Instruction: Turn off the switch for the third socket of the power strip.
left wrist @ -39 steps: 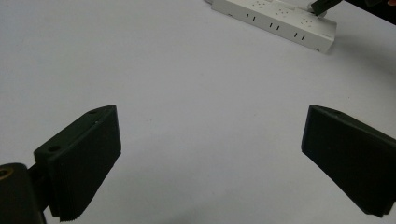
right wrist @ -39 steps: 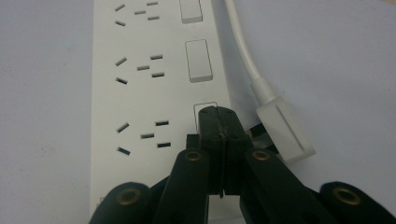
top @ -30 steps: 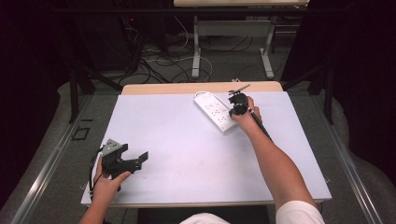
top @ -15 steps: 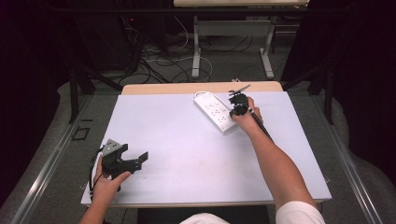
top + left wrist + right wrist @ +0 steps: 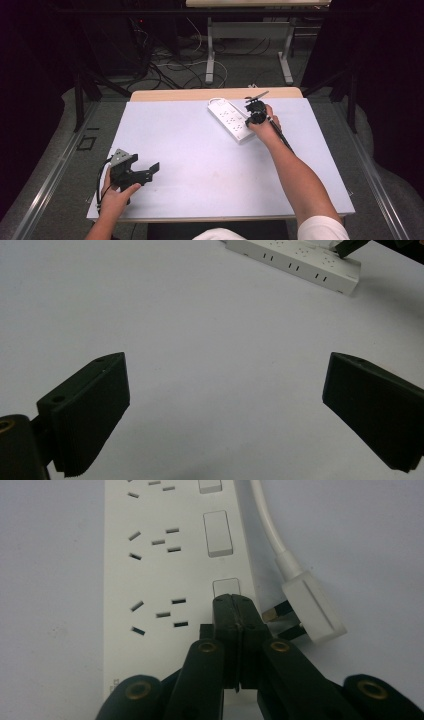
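Just beneath right gripper (image 5: 234, 605): power strip (image 5: 150, 570)

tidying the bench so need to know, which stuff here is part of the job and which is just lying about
In the job:
- power strip, white, on the table
- its switch, at the shut tips of the right gripper

Lying about:
- plug, loose beside the strip, prongs bare
- left gripper, open, apart from the strip
- table
- cables on the floor behind

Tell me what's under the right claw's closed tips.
The right claw is shut, tips over a rocker switch on the white power strip. The switch's near part is covered; its own plug lies beside.
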### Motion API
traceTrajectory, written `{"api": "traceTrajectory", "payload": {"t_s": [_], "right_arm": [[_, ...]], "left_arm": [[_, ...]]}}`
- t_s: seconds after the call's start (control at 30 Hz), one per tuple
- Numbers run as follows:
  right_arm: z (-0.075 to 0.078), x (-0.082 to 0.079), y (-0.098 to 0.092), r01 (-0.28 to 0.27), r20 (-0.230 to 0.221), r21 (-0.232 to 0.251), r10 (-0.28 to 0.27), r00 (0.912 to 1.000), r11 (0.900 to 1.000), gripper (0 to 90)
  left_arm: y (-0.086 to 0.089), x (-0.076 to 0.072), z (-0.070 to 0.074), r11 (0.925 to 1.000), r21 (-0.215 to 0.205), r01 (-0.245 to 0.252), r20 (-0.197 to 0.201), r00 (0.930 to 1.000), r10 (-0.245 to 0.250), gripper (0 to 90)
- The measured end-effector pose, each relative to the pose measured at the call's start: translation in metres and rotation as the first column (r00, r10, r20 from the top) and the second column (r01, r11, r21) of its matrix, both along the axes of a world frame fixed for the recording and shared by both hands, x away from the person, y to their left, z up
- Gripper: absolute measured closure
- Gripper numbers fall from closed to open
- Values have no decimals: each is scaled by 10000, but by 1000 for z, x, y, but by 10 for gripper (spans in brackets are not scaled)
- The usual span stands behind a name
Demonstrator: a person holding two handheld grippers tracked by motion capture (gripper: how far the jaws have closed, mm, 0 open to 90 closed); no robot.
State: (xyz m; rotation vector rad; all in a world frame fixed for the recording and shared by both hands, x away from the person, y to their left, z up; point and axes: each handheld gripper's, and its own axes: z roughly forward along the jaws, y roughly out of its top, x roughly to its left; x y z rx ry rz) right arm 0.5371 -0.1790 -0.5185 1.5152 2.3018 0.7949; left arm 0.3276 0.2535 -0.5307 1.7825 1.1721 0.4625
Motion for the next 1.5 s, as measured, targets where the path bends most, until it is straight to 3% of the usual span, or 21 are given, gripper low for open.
{"api": "traceTrajectory", "payload": {"t_s": [0.17, 0.2, 0.27, 0.9, 1.2, 1.5], "right_arm": [[4, 0, 3, 65, 90, -45, -65, 9999, 10000, 888], [5, -1, 4, 91, 70, 145, -92, 9999, 9999, 882], [5, -1, 3, -123, 278, 194, 118, 9995, 9997, 872], [14, -6, 3, -392, 477, 215, 381, 9981, 9990, 802], [17, -10, 5, -665, 677, 425, 636, 9957, 9969, 715], [22, -17, 9, -1003, 774, 282, 979, 9922, 9946, 605]], "left_arm": [[1, -1, 1, 10000, -14, -39, 36, 10000, 40, 51], [2, -1, 1, 10000, 6, -36, 34, 10000, 35, 51], [2, 0, 1, 10000, -4, -52, 34, 10000, 52, 51], [2, 0, 1, 10000, -5, -70, 61, 10000, 70, 52], [2, 0, 1, 10000, 6, -57, 68, 10000, 57, 53], [2, -1, 1, 10000, 2, -57, 68, 10000, 57, 53]]}}
